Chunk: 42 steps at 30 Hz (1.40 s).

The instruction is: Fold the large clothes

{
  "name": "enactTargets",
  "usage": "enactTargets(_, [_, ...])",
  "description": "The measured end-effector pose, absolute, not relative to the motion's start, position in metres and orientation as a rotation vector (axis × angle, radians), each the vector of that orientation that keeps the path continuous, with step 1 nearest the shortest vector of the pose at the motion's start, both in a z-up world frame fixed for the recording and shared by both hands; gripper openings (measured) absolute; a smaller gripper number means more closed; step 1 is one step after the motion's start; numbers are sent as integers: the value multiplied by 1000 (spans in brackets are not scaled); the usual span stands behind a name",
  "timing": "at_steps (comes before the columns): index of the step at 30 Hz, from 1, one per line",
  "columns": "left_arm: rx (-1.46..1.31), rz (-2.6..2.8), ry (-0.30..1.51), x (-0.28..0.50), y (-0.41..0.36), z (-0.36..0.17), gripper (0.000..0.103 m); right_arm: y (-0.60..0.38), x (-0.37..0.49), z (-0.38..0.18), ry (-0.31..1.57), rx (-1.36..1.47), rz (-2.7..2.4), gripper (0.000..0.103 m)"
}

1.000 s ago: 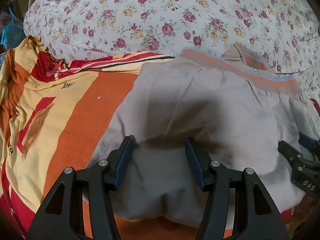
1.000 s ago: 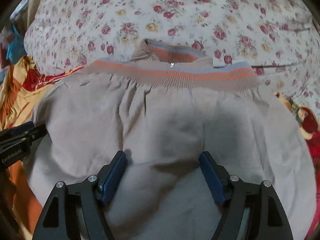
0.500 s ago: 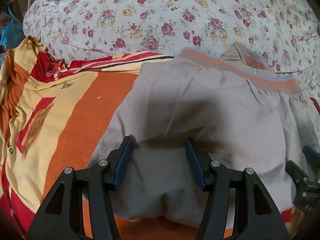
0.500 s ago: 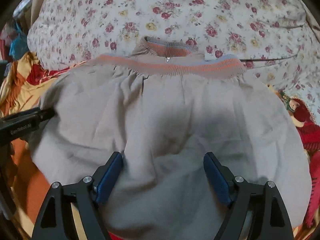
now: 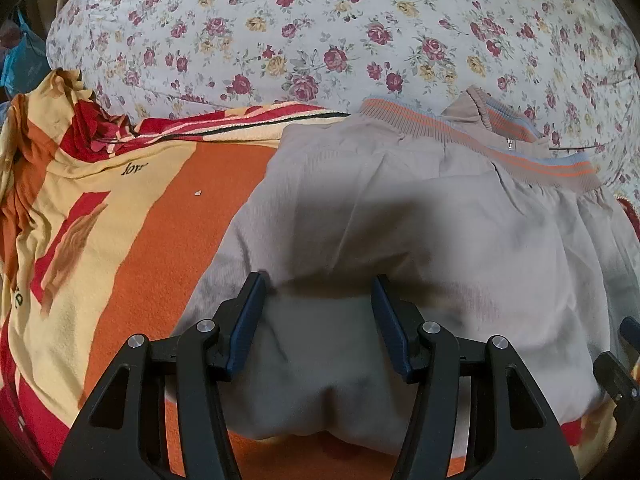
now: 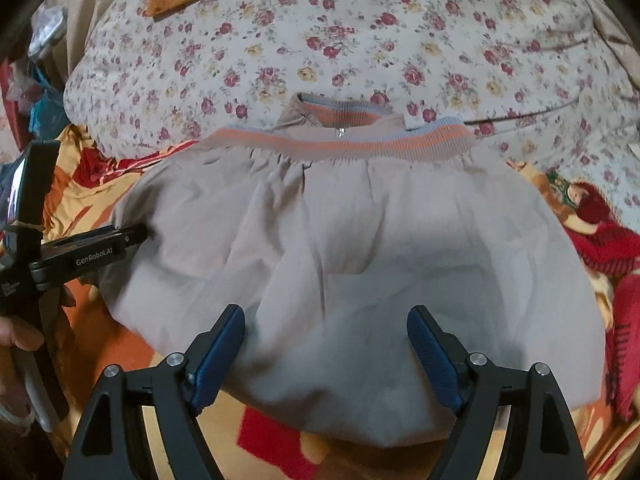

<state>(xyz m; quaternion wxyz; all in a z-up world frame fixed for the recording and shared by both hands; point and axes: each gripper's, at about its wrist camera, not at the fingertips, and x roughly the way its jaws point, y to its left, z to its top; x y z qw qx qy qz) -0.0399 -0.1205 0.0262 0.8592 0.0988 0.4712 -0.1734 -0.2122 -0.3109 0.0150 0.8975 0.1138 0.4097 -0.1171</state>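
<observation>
Right gripper (image 6: 326, 354) has pulled back from the striped hem (image 6: 344, 142), fingers wide and empty over the beige jacket (image 6: 340, 248); left gripper (image 5: 316, 320) sits half-spread, nothing pinched. Jacket lies folded once on the orange blanket (image 5: 160, 220) below the floral quilt (image 5: 320, 32); likely another fold left.

Left gripper (image 5: 318, 292): jaws set apart, blue pads (image 5: 246, 320) angled downward, nothing pinched between them. Also seen from right wrist camera at left edge, black body side-on, held by person's hand (image 6: 18, 338), fingers wrapped round handle.

Right gripper (image 6: 326, 336): jaws wide apart, blue pads (image 6: 434, 360) clear of contact, pointing steeply down. Its tip shows at right edge of left wrist view.
</observation>
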Motion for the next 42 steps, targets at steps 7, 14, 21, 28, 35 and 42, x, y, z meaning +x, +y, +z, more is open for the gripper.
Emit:
enactTargets(7, [153, -381, 1021, -35, -115, 30, 55, -307, -217, 22, 834, 235, -235, 81])
enactTargets(14, [130, -383, 1034, -34, -113, 31, 55, -308, -214, 17, 850, 259, -228, 81])
enactTargets(21, [131, -382, 1035, -34, -114, 30, 55, -307, -214, 14, 854, 272, -231, 85])
enactTargets(28, [28, -416, 1042, -25, -99, 45, 55, -308, -213, 14, 859, 278, -226, 85])
enactTargets(35, [-156, -489, 1109, 4, -74, 49, 84, -306, -212, 19, 853, 281, -209, 85])
enactTargets(42, [-112, -482, 1153, 29, -78, 34, 84, -307, -211, 17, 860, 286, -185, 85])
